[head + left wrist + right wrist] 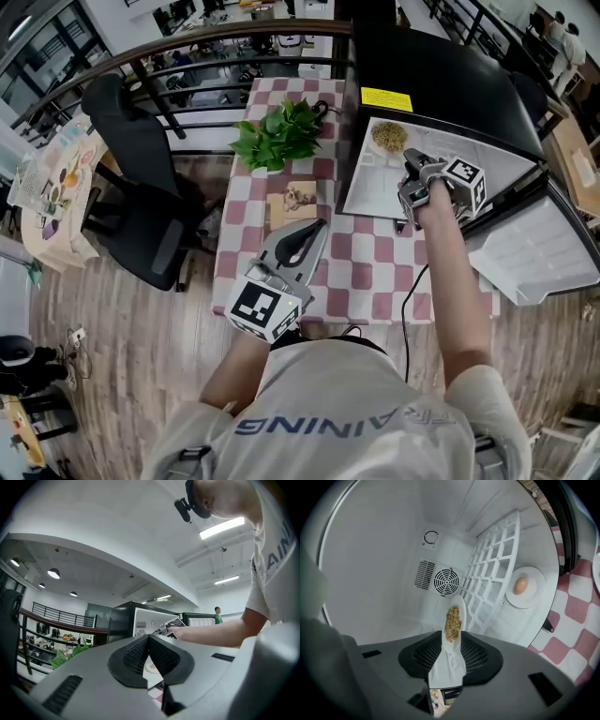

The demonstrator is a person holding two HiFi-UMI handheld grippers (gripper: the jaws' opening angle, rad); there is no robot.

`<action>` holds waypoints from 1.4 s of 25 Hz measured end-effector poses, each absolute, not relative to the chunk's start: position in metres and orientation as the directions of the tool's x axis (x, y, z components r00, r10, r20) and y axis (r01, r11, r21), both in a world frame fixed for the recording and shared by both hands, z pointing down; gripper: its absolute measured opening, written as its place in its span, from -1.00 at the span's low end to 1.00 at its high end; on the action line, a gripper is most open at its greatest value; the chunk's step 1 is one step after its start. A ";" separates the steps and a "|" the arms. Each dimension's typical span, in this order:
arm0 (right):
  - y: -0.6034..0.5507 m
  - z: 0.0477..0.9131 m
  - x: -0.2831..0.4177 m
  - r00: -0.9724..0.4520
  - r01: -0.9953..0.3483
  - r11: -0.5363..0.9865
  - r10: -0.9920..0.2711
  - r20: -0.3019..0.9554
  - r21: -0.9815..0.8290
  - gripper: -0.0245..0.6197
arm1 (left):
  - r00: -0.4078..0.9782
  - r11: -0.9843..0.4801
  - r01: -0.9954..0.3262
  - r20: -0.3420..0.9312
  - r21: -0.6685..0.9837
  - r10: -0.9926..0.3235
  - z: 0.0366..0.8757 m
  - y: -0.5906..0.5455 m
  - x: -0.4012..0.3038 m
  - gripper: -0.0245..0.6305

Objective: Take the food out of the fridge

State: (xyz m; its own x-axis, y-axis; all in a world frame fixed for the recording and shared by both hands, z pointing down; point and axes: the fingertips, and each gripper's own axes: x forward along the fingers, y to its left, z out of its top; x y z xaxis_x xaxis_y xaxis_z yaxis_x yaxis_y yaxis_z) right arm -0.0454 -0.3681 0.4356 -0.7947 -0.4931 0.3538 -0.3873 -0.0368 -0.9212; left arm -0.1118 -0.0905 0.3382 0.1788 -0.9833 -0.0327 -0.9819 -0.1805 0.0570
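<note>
While the right gripper (451,643) points into the open fridge (441,75), its jaws stand partly apart, and the near rim of a white plate (452,649) lies right at the gap between their tips. I cannot tell whether the pads touch that rim. The plate carries a heap of yellowish grainy food (452,619) and is seen almost edge-on, because the right gripper view is rolled to one side. Beyond it, the fridge's white back wall has a round fan grille (446,580). A white grid rack (497,559) runs beside the plate. On the rack's other side, near the fridge opening, a second plate (535,599) holds a single pale brown egg-shaped piece (521,585).

In the head view, the plate of grainy food sits inside the fridge, just ahead of the right gripper. The fridge's door (534,253) is swung wide open to the right, and a yellow label (386,98) sits on the black case above the opening.

The left gripper (148,638) has its jaw tips together with nothing between them. It hovers over the table's red and white checked cloth (375,267), well apart from the fridge and pointing toward a picture card (298,197). A green leafy plant (278,136) lies beyond the card. A black office chair (141,187) stands on the floor left of the table.
</note>
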 end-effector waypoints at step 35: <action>-0.348 0.459 -0.021 -0.749 -0.354 -0.180 -0.534 0.393 -0.918 -0.83 | 0.215 -0.216 -0.975 -0.026 0.059 -0.976 0.343 -0.095 -0.116 -0.90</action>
State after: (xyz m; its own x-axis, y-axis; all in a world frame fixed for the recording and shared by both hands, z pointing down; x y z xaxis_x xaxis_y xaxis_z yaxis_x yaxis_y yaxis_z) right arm -0.0212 -0.3480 0.4592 -0.7488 -0.5336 0.3932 -0.3536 -0.1802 -0.9179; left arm -0.1164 -0.0949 0.3432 0.2145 -0.9764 -0.0258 -0.9746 -0.2157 0.0595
